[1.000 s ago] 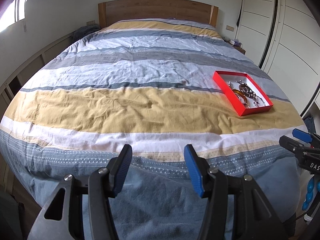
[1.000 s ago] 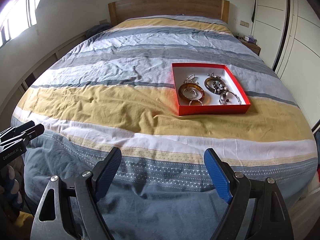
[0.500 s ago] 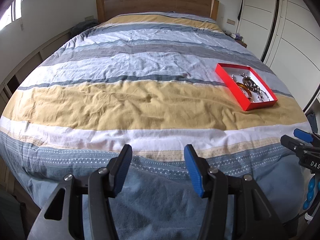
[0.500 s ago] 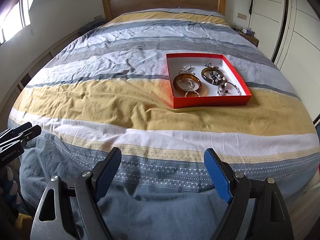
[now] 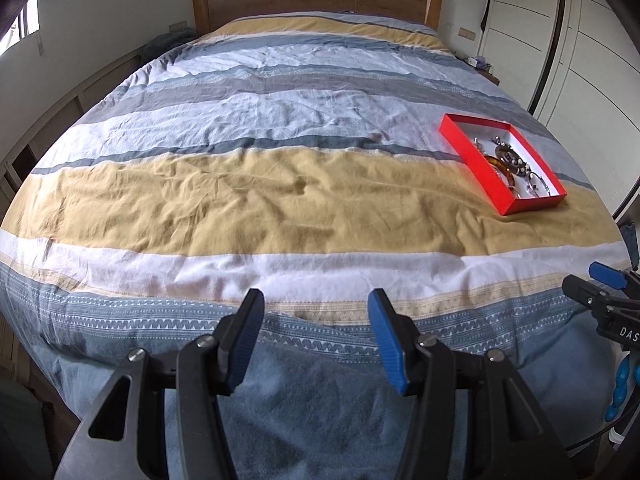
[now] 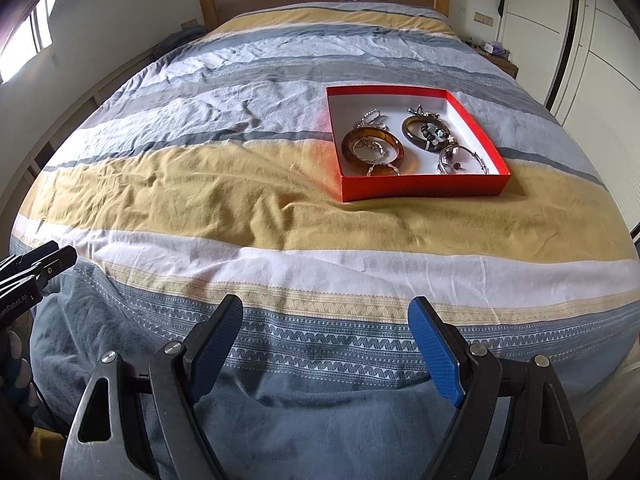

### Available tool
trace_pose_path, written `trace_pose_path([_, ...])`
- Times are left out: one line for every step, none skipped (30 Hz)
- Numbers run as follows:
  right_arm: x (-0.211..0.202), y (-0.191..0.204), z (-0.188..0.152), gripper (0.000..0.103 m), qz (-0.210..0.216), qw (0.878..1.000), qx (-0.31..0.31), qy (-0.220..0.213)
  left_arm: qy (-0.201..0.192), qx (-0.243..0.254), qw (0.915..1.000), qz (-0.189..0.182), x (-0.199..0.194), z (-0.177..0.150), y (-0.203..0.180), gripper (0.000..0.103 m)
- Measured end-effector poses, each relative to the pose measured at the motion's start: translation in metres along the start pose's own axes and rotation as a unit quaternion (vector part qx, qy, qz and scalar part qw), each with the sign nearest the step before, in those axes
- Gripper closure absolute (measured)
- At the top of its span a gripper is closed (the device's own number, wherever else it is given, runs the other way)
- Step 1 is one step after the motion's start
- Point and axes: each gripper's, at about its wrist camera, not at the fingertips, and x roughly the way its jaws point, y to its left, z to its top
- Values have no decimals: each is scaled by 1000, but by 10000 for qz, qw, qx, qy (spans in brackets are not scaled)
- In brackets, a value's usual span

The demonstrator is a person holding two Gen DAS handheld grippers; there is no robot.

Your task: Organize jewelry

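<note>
A red box [image 6: 420, 188] with bangles [image 6: 372, 152] and chains sits on the bed [image 6: 224, 184], far on the right side. The left hand-held gripper [image 5: 316, 320] and the right hand-held gripper [image 6: 326, 334] hang over the near edge, both wide apart and holding nothing.

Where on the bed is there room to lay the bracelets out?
The bedspread is bare left of the red box, across the yellow stripe, and along the white stripe between the box and both hand-held grippers. Inside the box, the near half is crowded with bangles; only its far-left corner shows white.
</note>
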Motion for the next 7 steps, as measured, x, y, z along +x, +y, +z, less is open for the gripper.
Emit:
trace_pose_path([2, 0, 0, 19, -2, 10000, 0, 22, 14, -1, 10000, -9, 1, 0, 0, 51])
trace_pose_path([3, 0, 0, 19, -7, 10000, -3, 41, 24, 2, 10000, -13, 3, 0, 0, 51])
trace_pose_path([5, 0, 0, 19, -11, 10000, -5, 59, 36, 9, 10000, -14, 4, 0, 0, 51])
trace_pose_path([6, 0, -1, 19, -12, 10000, -6, 74, 45, 16, 10000, -14, 5, 0, 0, 51])
trace_pose_path([7, 0, -1, 19, -16, 10000, -6, 87, 52, 21, 10000, -11, 6, 0, 0, 51])
trace_pose_path([8, 0, -1, 19, -19, 10000, -6, 97, 56, 25, 10000, -2, 7, 1, 0, 51])
trace_pose_path([9, 0, -1, 19, -21, 9999, -8, 106, 61, 28, 10000, 6, 8, 1, 1, 51])
